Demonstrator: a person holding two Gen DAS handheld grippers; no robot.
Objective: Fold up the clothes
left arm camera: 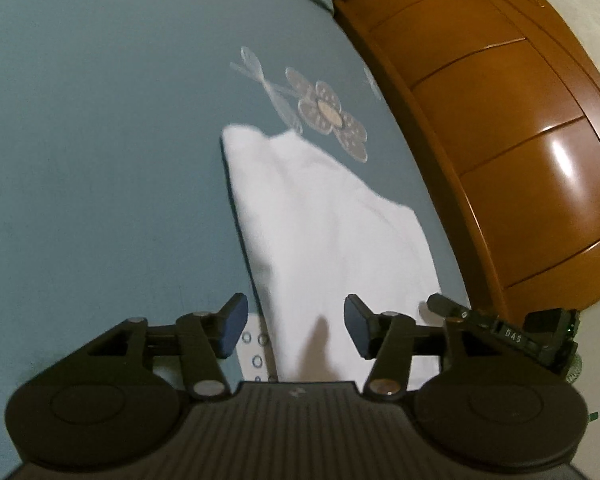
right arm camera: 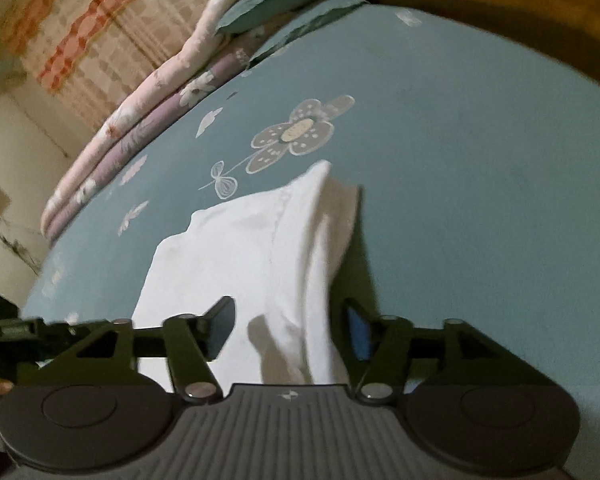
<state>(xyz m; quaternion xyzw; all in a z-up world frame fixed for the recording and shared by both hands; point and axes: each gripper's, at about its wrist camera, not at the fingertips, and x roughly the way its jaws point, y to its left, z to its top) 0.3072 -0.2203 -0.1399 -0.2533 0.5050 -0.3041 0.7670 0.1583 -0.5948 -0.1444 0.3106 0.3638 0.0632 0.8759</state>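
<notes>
White garment (left arm camera: 324,224) lies on the blue bed (left arm camera: 100,160), stretching away between both parted tongs, left tongs (left arm camera: 296,330) and right tongs (right arm camera: 290,330), neither clamping it.

The near end of the white garment (left arm camera: 324,232) is hidden behind the body of the left gripper (left arm camera: 296,330) at the bottom of the left wrist view; in the right wrist view it is likewise covered by the right gripper (right arm camera: 288,332). The wooden headboard (left arm camera: 500,120) is cut off by the right edge of the frame. The folded quilts (right arm camera: 140,120) at upper left of the right wrist view are blurred, and their pattern cannot be read clearly.
</notes>
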